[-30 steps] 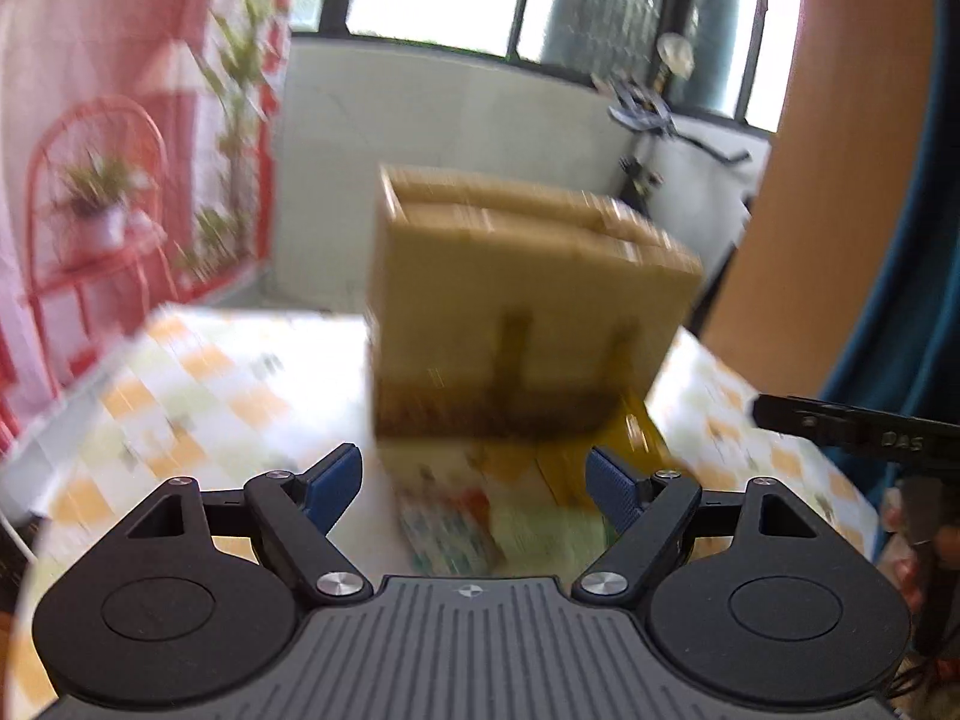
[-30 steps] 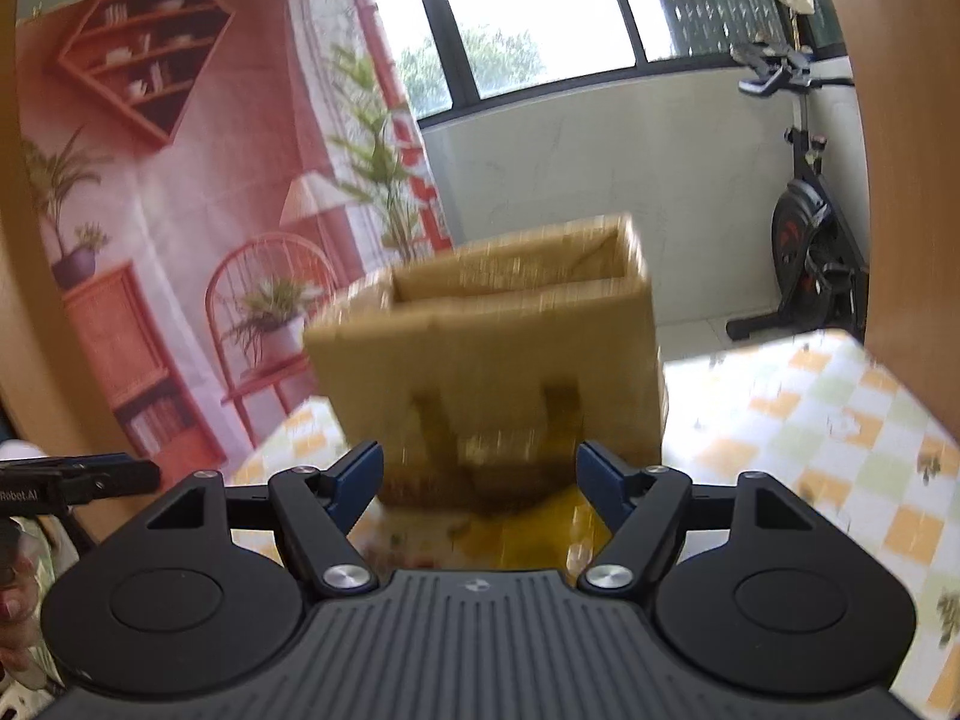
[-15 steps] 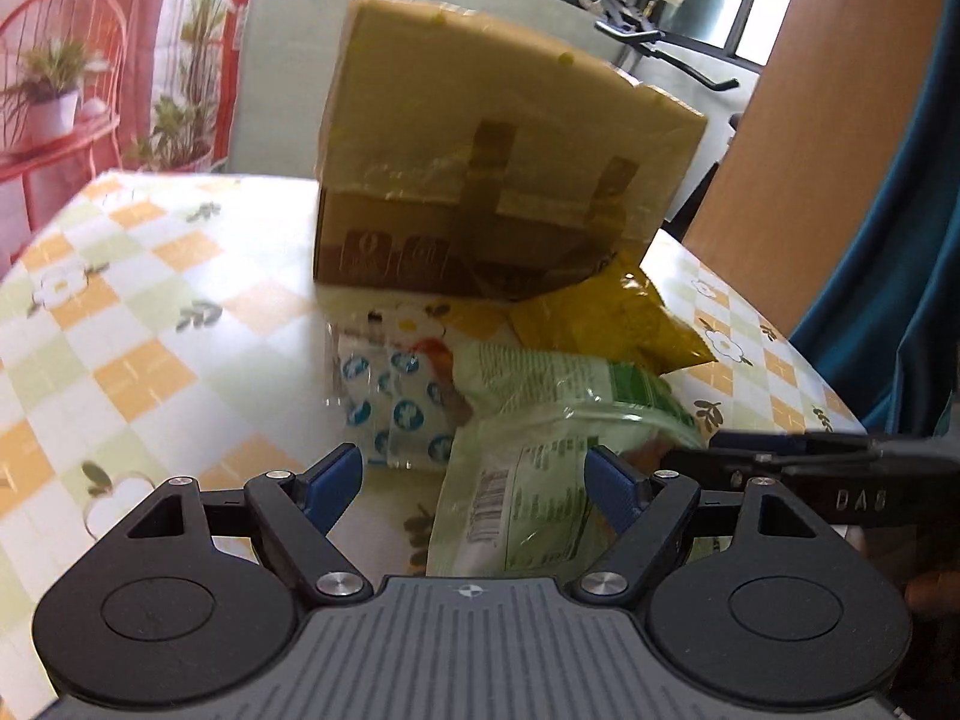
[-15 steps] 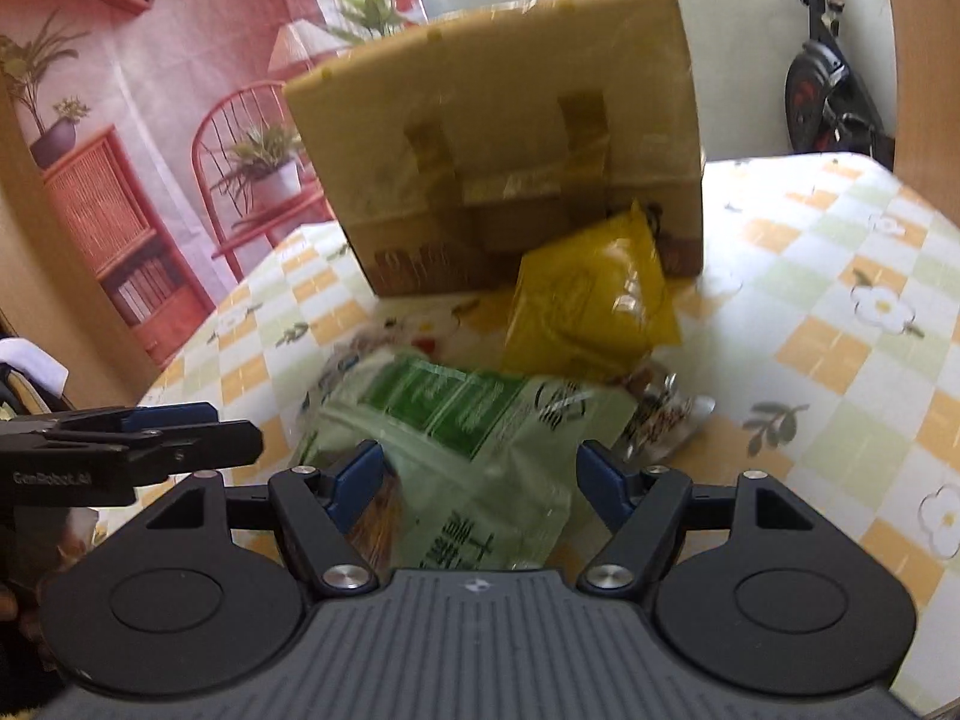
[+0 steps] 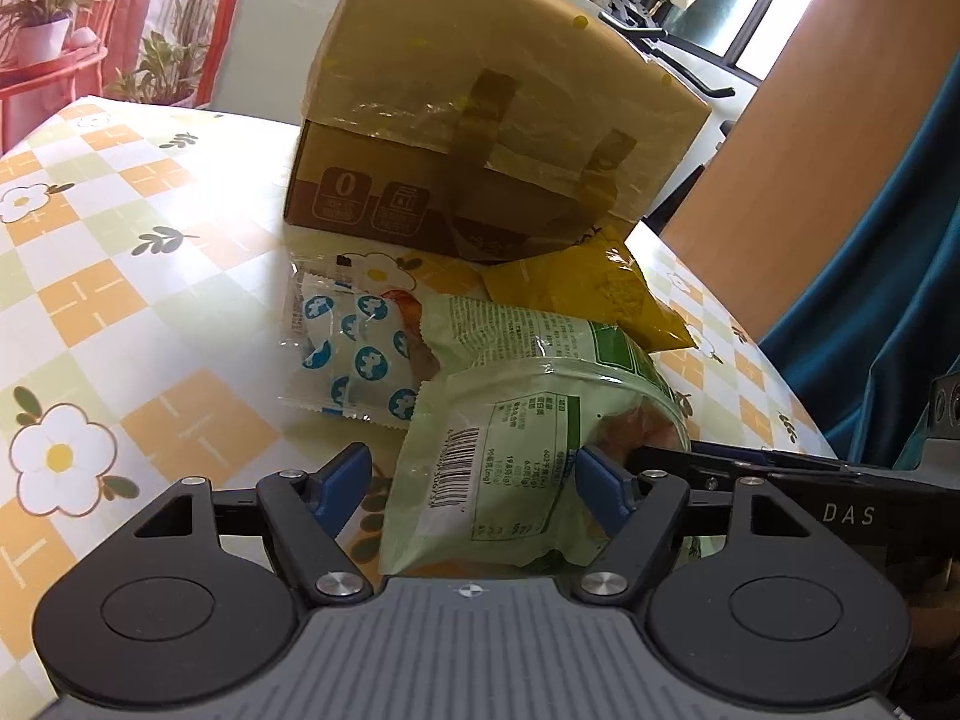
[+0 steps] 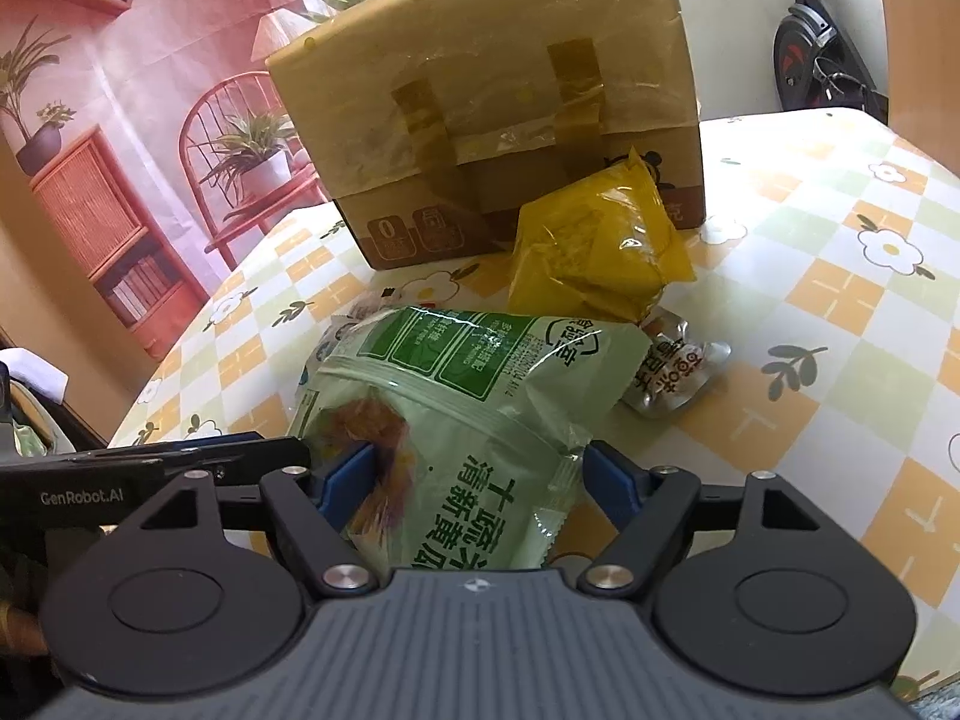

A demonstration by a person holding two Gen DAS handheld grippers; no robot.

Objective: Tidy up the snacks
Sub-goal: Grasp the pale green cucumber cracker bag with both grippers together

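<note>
Both grippers have dropped toward the green snack bag (image 5: pixel 516 438): light, crinkly, slippery; left fingers (image 5: pixel 345 483) closing, right fingers (image 6: pixel 351 480) opening, both spread around opposite ends.

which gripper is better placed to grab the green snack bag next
Left, probably. The green snack bag lies between both grippers' pads, but the left gripper is closing on its end, one pad already against it, while the right gripper is opening around it. A judgement only.

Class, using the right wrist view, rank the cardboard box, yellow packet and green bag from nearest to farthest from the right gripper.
1. Green bag, between the right gripper fingers.
2. Yellow packet, behind the bag, slightly right.
3. Cardboard box, at the back.
</note>
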